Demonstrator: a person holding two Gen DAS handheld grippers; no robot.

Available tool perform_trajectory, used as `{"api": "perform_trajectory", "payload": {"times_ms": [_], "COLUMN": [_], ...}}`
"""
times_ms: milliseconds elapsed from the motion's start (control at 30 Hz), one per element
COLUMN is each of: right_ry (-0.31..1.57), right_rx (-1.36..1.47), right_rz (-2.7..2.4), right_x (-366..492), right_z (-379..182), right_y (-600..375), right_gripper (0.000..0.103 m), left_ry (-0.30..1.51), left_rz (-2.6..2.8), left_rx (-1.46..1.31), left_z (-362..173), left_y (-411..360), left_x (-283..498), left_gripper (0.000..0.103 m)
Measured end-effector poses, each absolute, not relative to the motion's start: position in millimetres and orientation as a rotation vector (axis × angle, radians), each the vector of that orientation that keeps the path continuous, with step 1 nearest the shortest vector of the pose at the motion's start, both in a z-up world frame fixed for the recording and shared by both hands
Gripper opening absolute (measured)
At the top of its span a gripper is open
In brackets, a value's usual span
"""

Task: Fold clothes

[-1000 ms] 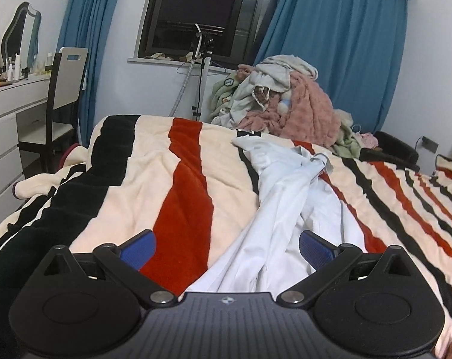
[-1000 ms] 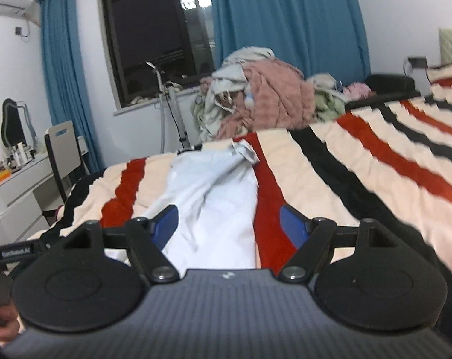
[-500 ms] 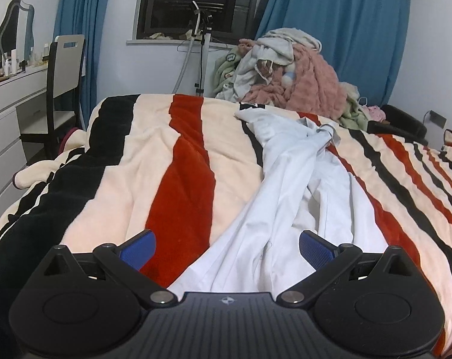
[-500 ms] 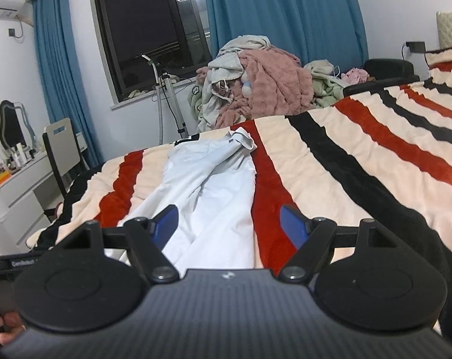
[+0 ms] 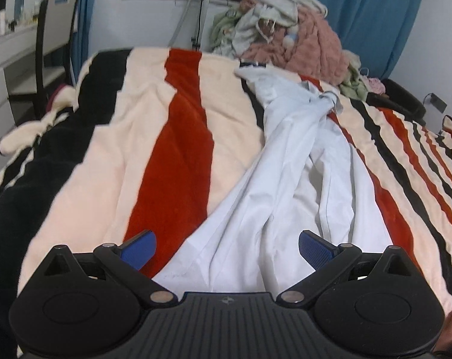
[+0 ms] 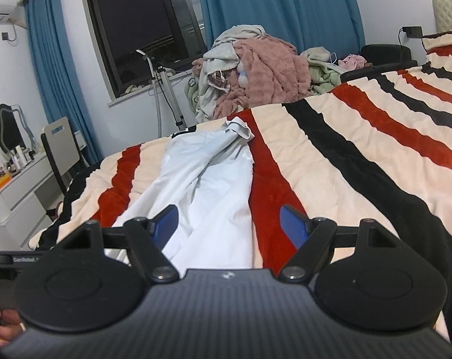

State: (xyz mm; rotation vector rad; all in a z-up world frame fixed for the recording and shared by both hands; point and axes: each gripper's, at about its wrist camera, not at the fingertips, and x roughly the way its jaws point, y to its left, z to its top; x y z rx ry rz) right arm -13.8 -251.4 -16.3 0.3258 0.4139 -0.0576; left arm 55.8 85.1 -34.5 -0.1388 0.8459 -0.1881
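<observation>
A crumpled white shirt [image 5: 288, 176] lies lengthwise on the striped bed blanket [image 5: 172, 155], its collar at the far end. It also shows in the right wrist view [image 6: 208, 185]. My left gripper [image 5: 226, 246] is open and empty, hovering over the shirt's near hem, with the blue fingertips [image 5: 137, 248] either side of the cloth. My right gripper [image 6: 230, 223] is open and empty above the shirt's near right edge, over the blanket [image 6: 345, 161].
A pile of unfolded clothes [image 5: 282, 30] sits beyond the bed's far end, also seen in the right wrist view [image 6: 249, 65]. A chair [image 5: 51, 45] and white dresser [image 6: 13, 191] stand at the left. Blue curtains and a dark window are behind.
Both grippers have tilted down and moved closer over the shirt's near end. The shirt itself has not moved. Both stay open.
</observation>
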Motion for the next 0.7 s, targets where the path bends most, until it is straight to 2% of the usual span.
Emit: {"api": "perform_trajectory", "payload": {"times_ms": [367, 700], "right_ry": [0.438, 0.464], "right_rx": [0.361, 0.383], "right_rz": [-0.066, -0.063], "right_x": [-12, -9], "right_z": [-20, -24], "right_y": [-256, -259], "right_gripper": [0.077, 0.077], "left_ry": [1.007, 1.088], "left_rz": [-0.266, -0.244], "left_rx": [-0.172, -0.315], "left_z": [-38, -57], "left_y": [124, 147], "left_x": [75, 85], "left_gripper": [0.097, 0.086]}}
